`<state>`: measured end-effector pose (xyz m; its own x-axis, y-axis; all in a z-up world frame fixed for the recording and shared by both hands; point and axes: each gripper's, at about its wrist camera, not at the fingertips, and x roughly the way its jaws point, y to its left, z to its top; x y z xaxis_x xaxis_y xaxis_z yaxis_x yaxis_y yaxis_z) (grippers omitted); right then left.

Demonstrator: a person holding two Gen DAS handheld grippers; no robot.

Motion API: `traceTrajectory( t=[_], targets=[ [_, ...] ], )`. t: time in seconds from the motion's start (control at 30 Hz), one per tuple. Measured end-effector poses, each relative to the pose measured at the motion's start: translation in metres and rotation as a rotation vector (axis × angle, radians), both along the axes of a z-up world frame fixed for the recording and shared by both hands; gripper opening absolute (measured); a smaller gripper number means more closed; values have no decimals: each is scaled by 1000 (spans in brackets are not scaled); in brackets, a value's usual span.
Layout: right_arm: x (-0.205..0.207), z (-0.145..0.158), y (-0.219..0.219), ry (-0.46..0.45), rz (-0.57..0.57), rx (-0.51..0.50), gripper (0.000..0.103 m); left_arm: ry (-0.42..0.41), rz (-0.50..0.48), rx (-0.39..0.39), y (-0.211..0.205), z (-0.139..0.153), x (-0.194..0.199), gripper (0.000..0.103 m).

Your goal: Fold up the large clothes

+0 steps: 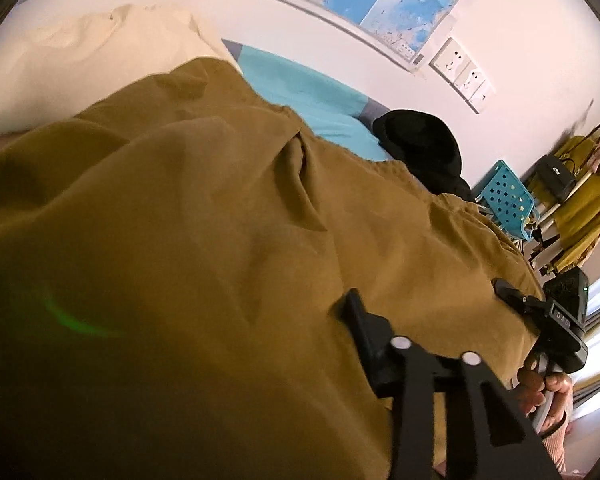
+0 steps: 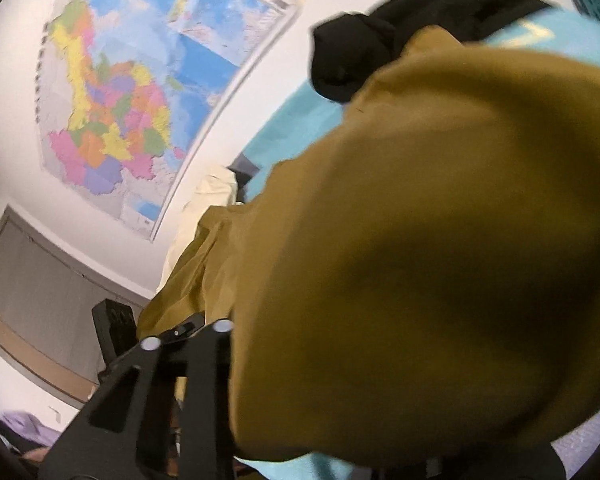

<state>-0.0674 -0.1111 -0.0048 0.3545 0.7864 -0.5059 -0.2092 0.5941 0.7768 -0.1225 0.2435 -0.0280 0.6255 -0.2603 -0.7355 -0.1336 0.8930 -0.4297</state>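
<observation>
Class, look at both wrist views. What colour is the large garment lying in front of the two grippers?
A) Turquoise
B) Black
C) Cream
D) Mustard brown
D: the mustard-brown garment fills most of both views, spread ahead of the left gripper and the right gripper; the turquoise sheet, black clothing and cream fabric lie behind it.

A colourful wall map (image 2: 112, 112), white wall sockets (image 1: 462, 74) and a perforated blue chair (image 1: 508, 196) surround the bed.
</observation>
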Motion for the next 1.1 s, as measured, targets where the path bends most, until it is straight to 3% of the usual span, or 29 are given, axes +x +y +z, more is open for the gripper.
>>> traceTrajectory(
  t=[0.4,0.7,0.93,1.1],
  targets=[
    [-5,83,20,-254,60,-77,21,-129,-29,63,5,54,-8,30],
    [5,142,45,-420,121,-65,20,-267,-21,121,26,113,-13,30],
    [29,188,95,-540,200,14,20,-358,52,201,70,174,-15,30],
    [57,213,157,-584,271,86,20,-375,165,320,114,213,-13,30]
  ],
)
